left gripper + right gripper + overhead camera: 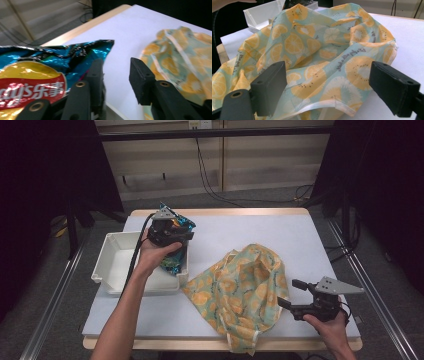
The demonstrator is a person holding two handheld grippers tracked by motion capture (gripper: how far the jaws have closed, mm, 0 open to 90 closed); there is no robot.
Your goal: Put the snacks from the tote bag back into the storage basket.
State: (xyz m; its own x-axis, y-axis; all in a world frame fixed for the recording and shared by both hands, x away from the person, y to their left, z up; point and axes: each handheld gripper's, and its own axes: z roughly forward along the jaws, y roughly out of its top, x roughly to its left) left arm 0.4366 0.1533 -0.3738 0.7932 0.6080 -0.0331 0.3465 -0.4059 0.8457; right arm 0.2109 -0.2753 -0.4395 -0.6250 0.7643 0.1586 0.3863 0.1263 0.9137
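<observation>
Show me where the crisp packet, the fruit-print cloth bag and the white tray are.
crisp packet [32, 75], left gripper view, its red logo.
fruit-print cloth bag [312, 55], right gripper view, its middle.
white tray [112, 262], high view, its bare floor.

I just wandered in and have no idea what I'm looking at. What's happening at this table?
A person is working with a hand-held gripper in each hand. The left gripper is over a white plastic bin, at a shiny blue and red chip bag; whether its jaws pinch the bag is unclear. The right gripper is open, facing a crumpled fabric bag with a yellow citrus print on the white table.
</observation>
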